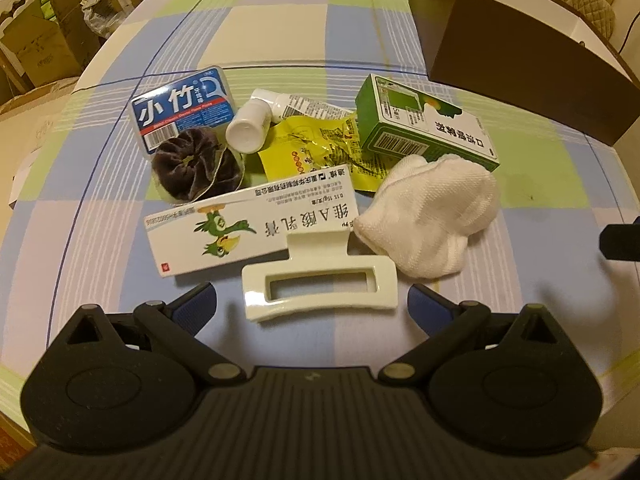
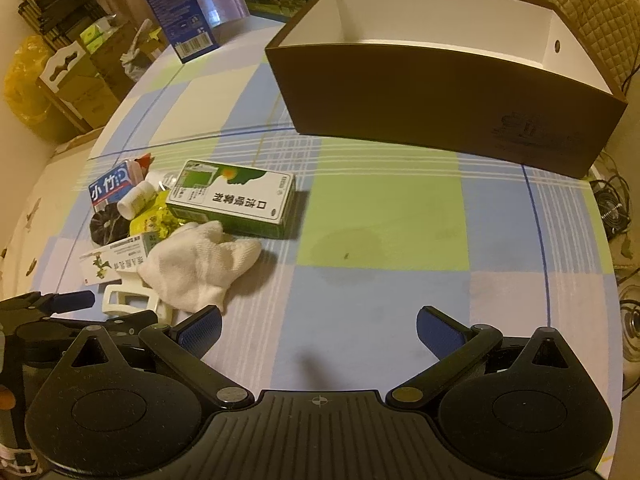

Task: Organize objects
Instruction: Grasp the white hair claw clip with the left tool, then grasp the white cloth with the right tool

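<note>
Cream plastic, glossy and stiff: the hair claw clip lies on the counter just ahead of my left hand-held gripper, between its two blue pads, which stand wide apart and touch nothing. I judge it light, hard and slippery, with a spring hinge that would open if I squeezed the wrong end. The long frame bars look like the safest place to pinch, across the narrow width, low and square so it does not skid out.

Just beyond it lies the white ointment carton, its near edge partly under the clip's tab. To the right of that sits a soft white sock, limp and easy to bunch. Farther ahead are a dark scrunchie, a small white bottle, a crinkled yellow packet, a blue floss box and a green carton.

My right hand-held gripper hovers wide and empty over bare cloth; the brown box, open on top, stands well ahead of it.
</note>
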The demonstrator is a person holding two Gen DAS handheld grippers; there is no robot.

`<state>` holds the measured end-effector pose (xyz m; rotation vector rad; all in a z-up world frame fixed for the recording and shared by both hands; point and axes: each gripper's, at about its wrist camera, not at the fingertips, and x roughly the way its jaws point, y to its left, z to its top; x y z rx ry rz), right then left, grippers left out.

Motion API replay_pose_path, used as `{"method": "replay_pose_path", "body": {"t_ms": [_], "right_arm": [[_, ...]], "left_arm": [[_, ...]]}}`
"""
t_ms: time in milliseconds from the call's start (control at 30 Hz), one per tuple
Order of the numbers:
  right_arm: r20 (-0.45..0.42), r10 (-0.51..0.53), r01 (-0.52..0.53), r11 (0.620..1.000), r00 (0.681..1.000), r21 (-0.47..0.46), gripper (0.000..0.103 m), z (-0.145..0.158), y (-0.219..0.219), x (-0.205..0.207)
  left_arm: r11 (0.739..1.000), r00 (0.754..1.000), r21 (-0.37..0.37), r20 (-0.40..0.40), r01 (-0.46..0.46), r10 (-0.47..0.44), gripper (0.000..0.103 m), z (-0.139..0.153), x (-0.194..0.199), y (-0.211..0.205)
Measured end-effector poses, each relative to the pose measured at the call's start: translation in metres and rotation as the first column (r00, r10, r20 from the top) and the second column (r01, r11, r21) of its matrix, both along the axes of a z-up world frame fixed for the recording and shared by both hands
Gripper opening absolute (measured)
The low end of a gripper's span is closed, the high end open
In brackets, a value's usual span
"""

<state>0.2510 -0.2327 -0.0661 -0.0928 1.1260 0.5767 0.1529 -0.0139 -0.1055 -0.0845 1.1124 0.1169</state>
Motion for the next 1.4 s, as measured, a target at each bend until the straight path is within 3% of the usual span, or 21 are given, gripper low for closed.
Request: {"method": "replay_pose_path", "body": {"t_ms": [267,367,733,967,1167,1400], "right_arm": [[-0.009,-0.008,0.008,1.0,1.0,-0.003,0.101,-0.003,-0.003,0.006],[-0.012,-0.005,0.005,1.0,1.0,0.001,0.101,-0.004,-0.003,0.006],[-0.006,0.08,-0.079,0.995,0.997,0.068,0.101,-0.005,0.021,0.001],[0.028,0.148,-0.151,0.981,0.989,0.119,0.087,-0.014,0.049,-0.003],[0.051,0.186,-0.192,0.969,0.981,0.155,0.083,-0.024,0.07,0.001],[0.123,0.256,-0.271,0.954,0.959,0.127,0.072,-0.036,0.095,0.002]], "left_arm": [[1.0,1.0,0.02,-0.022,-0.003,0.003,0.094,-0.012,0.008,-0.002],[1.0,1.0,0.005,-0.019,0.002,-0.002,0.084,-0.013,0.006,-0.001],[1.0,1.0,0.003,-0.009,0.012,-0.012,0.084,-0.005,-0.022,0.008],[0.999,0.999,0.028,0.033,-0.026,0.025,0.084,0.016,-0.043,0.023],[0.994,0.992,0.057,0.081,-0.097,0.092,0.084,0.037,-0.051,0.044],[0.985,0.984,0.076,0.102,-0.156,0.148,0.084,0.048,-0.056,0.064]]}}
